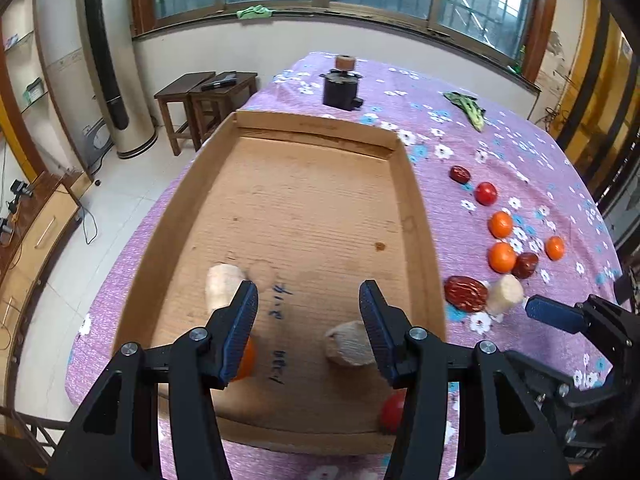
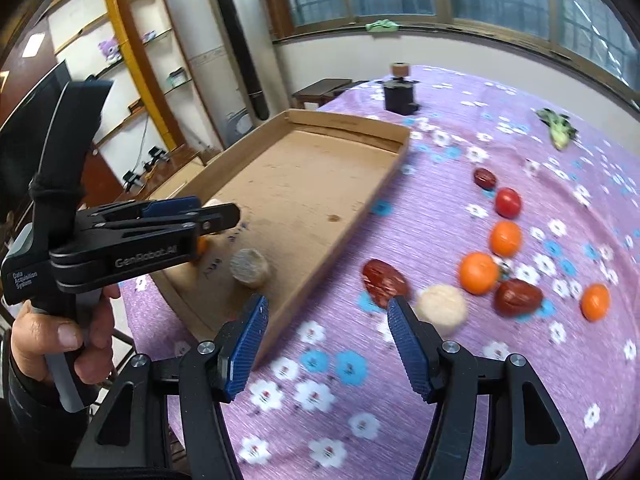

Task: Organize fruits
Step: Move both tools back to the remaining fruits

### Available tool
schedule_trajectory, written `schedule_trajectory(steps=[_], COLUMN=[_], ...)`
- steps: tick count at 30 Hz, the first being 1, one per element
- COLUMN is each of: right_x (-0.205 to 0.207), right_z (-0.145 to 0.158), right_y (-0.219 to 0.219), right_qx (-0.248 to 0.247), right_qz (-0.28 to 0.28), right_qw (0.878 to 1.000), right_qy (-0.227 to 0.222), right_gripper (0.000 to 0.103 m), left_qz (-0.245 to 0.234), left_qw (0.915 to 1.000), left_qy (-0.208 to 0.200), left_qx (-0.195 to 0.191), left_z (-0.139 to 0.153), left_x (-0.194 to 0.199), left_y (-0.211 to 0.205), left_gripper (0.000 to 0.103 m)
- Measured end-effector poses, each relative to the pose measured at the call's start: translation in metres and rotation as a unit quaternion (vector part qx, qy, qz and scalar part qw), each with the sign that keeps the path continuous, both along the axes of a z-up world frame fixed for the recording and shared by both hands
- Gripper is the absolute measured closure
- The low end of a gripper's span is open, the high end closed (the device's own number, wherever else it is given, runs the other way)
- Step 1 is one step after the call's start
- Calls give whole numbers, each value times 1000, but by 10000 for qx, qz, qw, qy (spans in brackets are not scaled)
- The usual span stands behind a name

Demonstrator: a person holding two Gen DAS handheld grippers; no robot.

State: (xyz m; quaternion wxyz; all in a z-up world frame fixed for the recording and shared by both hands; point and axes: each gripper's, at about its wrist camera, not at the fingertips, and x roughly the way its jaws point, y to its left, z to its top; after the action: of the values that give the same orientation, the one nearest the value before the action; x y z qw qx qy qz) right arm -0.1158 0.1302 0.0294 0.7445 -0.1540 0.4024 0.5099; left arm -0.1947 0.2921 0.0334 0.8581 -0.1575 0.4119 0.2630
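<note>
A purple flowered cloth covers the desk point(image 2: 360, 392) below a row of windows. A shallow cardboard tray point(image 1: 416, 216) lies along the desk's left edge, holding two pale cut pieces point(image 1: 222, 284), an orange point(image 1: 246, 360) and a red fruit point(image 1: 392, 410) at its near end. The left hand-held gripper point(image 1: 308, 316) hovers over that end, jaws spread and empty. Right of the tray, on the cloth, lie oranges point(image 2: 478, 273), red dates point(image 2: 384, 282), a tomato point(image 2: 508, 202) and another pale piece point(image 2: 442, 305). The right hand-held gripper point(image 2: 326, 326) hangs jaws apart near the tray's right wall, holding nothing.
</note>
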Motion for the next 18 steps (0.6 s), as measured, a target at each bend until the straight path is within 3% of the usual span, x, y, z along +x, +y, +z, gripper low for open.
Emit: schedule_trajectory(steps=[18], right_x=[41], right_z=[-11], right_y=[-70], right_qx=[19], right_qz=[-832], right_qw=[9962], right_qy=[237], right_gripper=[39], left_qz=[-507], left_qw=[9987], left_qy=[-23], left_qx=[-16], left_z=[7], left_x=[18], left_y=[-45], left_gripper=[52])
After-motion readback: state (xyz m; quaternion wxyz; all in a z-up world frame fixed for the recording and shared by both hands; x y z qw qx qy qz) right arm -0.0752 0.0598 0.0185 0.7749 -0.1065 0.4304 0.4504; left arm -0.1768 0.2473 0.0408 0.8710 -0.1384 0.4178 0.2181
